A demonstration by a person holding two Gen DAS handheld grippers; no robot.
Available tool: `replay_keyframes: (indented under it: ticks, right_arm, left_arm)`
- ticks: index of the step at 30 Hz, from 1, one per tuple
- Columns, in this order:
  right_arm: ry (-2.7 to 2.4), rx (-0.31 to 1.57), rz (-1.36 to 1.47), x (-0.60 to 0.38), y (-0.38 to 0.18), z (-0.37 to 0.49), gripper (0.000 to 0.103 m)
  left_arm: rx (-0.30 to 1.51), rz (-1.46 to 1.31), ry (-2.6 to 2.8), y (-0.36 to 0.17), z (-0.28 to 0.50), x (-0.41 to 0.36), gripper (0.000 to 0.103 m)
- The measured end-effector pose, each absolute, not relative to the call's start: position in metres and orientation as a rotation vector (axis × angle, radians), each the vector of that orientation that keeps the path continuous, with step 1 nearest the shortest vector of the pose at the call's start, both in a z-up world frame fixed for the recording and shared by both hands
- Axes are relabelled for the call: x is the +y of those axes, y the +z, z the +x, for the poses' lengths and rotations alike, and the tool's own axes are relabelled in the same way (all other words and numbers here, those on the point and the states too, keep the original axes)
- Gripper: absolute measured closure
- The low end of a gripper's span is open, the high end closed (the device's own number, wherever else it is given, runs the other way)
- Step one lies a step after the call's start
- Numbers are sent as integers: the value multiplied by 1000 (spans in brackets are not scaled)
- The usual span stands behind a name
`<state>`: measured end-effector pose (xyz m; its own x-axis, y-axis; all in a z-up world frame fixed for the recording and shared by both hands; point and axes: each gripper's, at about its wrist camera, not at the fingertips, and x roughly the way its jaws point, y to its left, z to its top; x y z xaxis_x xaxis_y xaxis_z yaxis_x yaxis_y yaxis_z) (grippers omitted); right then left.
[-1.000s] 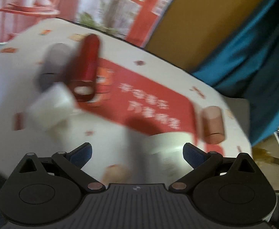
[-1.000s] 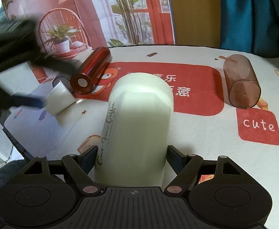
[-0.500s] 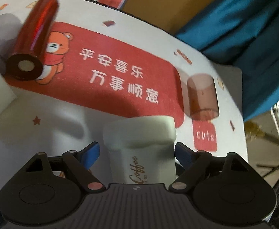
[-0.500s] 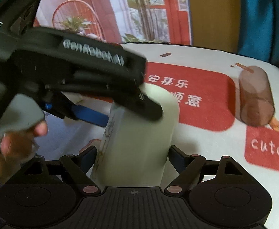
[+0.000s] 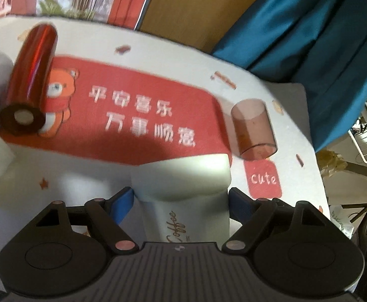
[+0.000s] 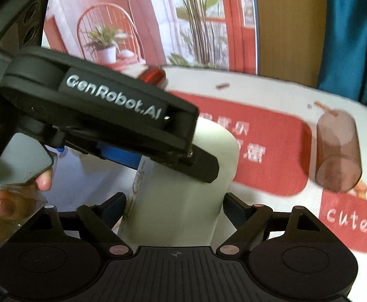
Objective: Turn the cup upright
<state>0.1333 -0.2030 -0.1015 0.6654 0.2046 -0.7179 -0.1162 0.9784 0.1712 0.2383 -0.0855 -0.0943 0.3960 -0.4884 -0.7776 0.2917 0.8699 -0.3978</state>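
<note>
White cup (image 5: 183, 191) is sitting dead centre between the left gripper (image 5: 181, 198) jaws, at 6 o'clock in the left wrist view. Its wide rim end is pointing toward 12, away from the camera; long axis is running along the fingers. Blue pads (image 5: 122, 202) are flanking the body just behind the rim flare, jaws spread roughly to cup width. Contact is looking likely on the right side; on the left I cannot tell whether a sliver of gap remains.

In the right wrist view the same cup (image 6: 183, 196) is lying between the right gripper (image 6: 174, 209) jaws too, axis toward 12. Jaws are standing wide, close to both flanks; grip or mere bracket, cannot tell. The left gripper body (image 6: 103, 115) is crossing over the cup from 10 o'clock, its tip resting at the cup's upper part.

Both grippers are equally near; judgement: whichever closes firmly will be doing the tipping, pivoting about the cup's long axis end.

Table (image 5: 95, 176): red tumbler (image 5: 30, 80) lying at 10 o'clock, brown tumbler (image 5: 254, 128) lying at 2 o'clock, both well apart from the cup.
</note>
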Motion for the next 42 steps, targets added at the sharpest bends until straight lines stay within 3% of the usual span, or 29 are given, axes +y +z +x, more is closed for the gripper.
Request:
replay_keyframes:
  ticks: [13,42]
  right_arm:
    - [138,649,-28,-195,-68,128,34]
    - [119,687,-101,-175,-72,106,36]
  left_arm:
    - [882,-150,-514,-67,214,-86,17]
    - [808,-98,-583,-61,181,-82,12]
